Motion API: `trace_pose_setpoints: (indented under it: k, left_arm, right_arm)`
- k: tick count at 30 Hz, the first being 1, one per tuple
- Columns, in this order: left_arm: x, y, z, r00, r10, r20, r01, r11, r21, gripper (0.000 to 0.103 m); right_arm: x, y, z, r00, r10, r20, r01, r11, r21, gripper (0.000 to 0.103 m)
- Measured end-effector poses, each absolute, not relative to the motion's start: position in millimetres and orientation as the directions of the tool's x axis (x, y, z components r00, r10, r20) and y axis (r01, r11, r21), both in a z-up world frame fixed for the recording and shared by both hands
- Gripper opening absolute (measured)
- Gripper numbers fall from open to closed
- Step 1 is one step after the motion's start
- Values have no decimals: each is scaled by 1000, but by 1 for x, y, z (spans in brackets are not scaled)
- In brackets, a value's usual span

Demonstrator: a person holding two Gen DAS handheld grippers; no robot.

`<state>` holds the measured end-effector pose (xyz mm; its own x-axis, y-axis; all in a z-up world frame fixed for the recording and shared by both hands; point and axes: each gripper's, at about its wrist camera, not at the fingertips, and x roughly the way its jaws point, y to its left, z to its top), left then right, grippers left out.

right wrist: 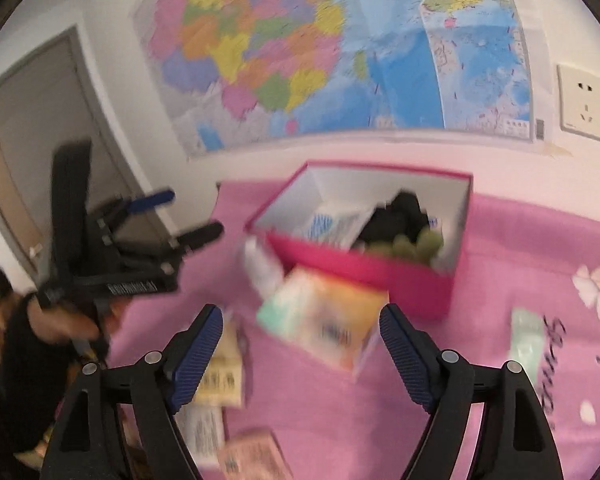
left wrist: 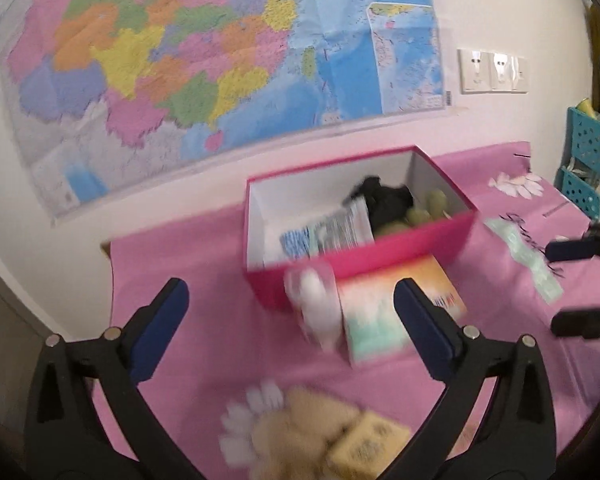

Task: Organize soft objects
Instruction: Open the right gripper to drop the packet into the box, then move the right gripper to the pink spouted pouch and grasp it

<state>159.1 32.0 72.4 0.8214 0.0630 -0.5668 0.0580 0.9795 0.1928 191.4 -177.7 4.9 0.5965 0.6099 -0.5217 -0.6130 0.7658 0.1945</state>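
A pink box (left wrist: 380,254) (right wrist: 364,268) with a white inside stands open on the pink cloth. It holds a black soft item (left wrist: 384,200), green plush pieces (right wrist: 420,244) and blue-and-white tissue packs (left wrist: 328,232). Just in front of it lie an orange-and-teal tissue pack (left wrist: 376,312) (right wrist: 324,324) and a white packet (left wrist: 316,304). My left gripper (left wrist: 290,286) (right wrist: 192,216) is open, above these two and clear of them. My right gripper (right wrist: 300,312) is open too, with the orange-and-teal pack ahead between its fingers, untouched. The view is blurred.
A beige plush (left wrist: 300,420) and a yellow pack (left wrist: 364,444) lie near the front edge. More packs (right wrist: 224,376) sit at the lower left in the right wrist view. Teal baskets (left wrist: 588,152) stand at the far right. A person (right wrist: 16,340) is at the left.
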Motion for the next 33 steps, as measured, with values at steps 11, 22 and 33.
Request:
trace_pose_setpoints:
  k: [11, 22, 33]
  left_arm:
    - [50, 25, -7, 747, -67, -661, 122, 992, 37, 103]
    - [67, -16, -40, 643, -290, -709, 259, 953, -154, 103]
    - [97, -16, -64, 530, -453, -717, 265, 892, -367, 102]
  right_arm:
    - [100, -156, -88, 527, 521, -672, -688, 726, 23, 91]
    - [92, -157, -127, 471, 512, -719, -686, 725, 67, 91]
    - [94, -154, -132, 497, 492, -715, -667, 744, 48, 55]
